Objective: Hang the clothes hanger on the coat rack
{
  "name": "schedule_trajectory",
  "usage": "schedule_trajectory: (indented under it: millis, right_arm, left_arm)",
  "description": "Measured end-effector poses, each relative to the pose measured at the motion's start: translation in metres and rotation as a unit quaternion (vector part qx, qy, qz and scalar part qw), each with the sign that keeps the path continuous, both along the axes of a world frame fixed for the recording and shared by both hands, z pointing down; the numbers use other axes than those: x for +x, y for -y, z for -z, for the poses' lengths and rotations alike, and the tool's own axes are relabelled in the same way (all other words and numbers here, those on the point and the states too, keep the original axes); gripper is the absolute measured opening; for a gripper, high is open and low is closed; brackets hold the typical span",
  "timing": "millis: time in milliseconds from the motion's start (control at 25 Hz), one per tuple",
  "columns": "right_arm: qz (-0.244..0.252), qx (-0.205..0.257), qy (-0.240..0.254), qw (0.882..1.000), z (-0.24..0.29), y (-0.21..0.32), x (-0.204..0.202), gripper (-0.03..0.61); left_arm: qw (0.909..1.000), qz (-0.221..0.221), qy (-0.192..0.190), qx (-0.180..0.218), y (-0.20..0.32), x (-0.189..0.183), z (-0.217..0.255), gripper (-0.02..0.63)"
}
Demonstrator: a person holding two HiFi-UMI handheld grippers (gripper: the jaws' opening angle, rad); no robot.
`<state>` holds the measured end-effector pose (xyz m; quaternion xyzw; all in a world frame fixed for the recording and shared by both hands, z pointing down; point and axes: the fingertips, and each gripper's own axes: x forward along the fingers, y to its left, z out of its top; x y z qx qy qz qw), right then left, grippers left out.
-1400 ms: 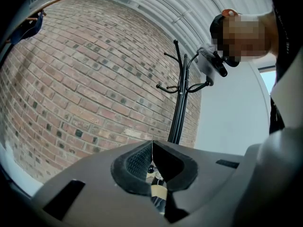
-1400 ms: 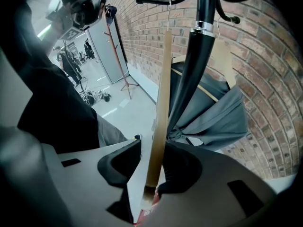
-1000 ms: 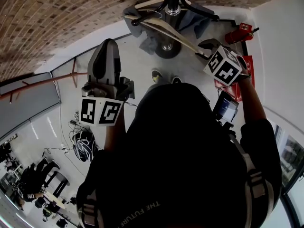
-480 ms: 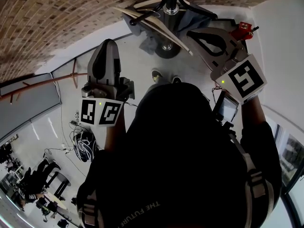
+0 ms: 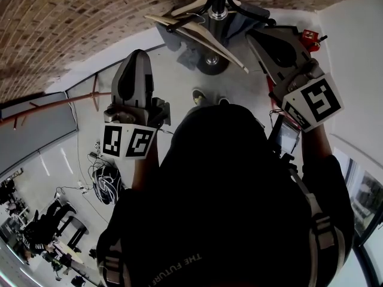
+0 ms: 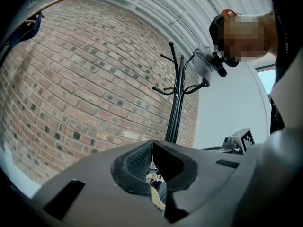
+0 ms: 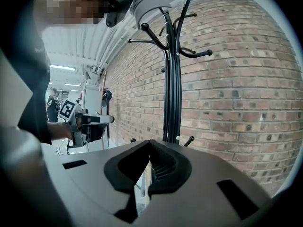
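Note:
A pale wooden clothes hanger [image 5: 200,37] hangs by its hook from an arm of the black coat rack [image 5: 216,5] at the top of the head view, slanting down to the right. My right gripper [image 5: 261,34] is shut on nothing, just right of the hanger's lower end and apart from it. My left gripper [image 5: 136,55] is also shut and empty, farther left and below the rack. The left gripper view shows the coat rack [image 6: 175,98] upright against the brick wall beyond my left gripper [image 6: 152,144]. The right gripper view shows the coat rack [image 7: 172,79] close ahead of my right gripper [image 7: 149,143].
A blue-grey garment [image 5: 242,26] hangs on the rack above its round base [image 5: 210,61]. A red fire extinguisher [image 5: 308,37] stands at the white wall on the right. A helmet [image 5: 108,184] and cables lie on the floor at left. The brick wall [image 7: 236,89] is right behind the rack.
My right gripper let go of the hanger's lower end, turned and lifted to point toward the rack. The hanger stays on the rack, slightly shifted. The left gripper has not moved.

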<state>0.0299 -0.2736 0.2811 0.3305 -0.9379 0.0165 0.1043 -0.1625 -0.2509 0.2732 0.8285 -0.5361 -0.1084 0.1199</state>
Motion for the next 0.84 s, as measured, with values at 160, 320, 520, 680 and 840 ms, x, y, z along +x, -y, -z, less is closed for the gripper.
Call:
schedule_trajectory:
  millis: [160, 320, 520, 680, 840]
  right_arm:
    - [0.0, -0.001, -0.005, 1.0, -0.0007, -0.0006, -0.0001, 0.02]
    - [0.002, 0.005, -0.002, 1.0, 0.0019, -0.0008, -0.0026, 0.02]
    - [0.005, 0.005, -0.008, 1.0, -0.0004, -0.0028, -0.0053, 0.02]
    - [0.009, 0.006, -0.011, 1.0, -0.0007, -0.0024, -0.0068, 0.02]
    - [0.01, 0.004, -0.017, 1.0, -0.0024, -0.0026, -0.0063, 0.02]
  left_arm:
    - [1.0, -0.002, 0.0, -0.001, 0.001, 0.0012, 0.0007, 0.021]
    - [1.0, -0.005, 0.0, 0.001, 0.0015, 0.0019, 0.0022, 0.02]
    - [1.0, -0.005, 0.0, 0.001, 0.0014, 0.0015, 0.0019, 0.02]
    - [1.0, -0.006, 0.001, 0.002, 0.0019, 0.0023, 0.0034, 0.021]
    - [1.0, -0.006, 0.001, 0.004, 0.0015, 0.0037, 0.005, 0.02]
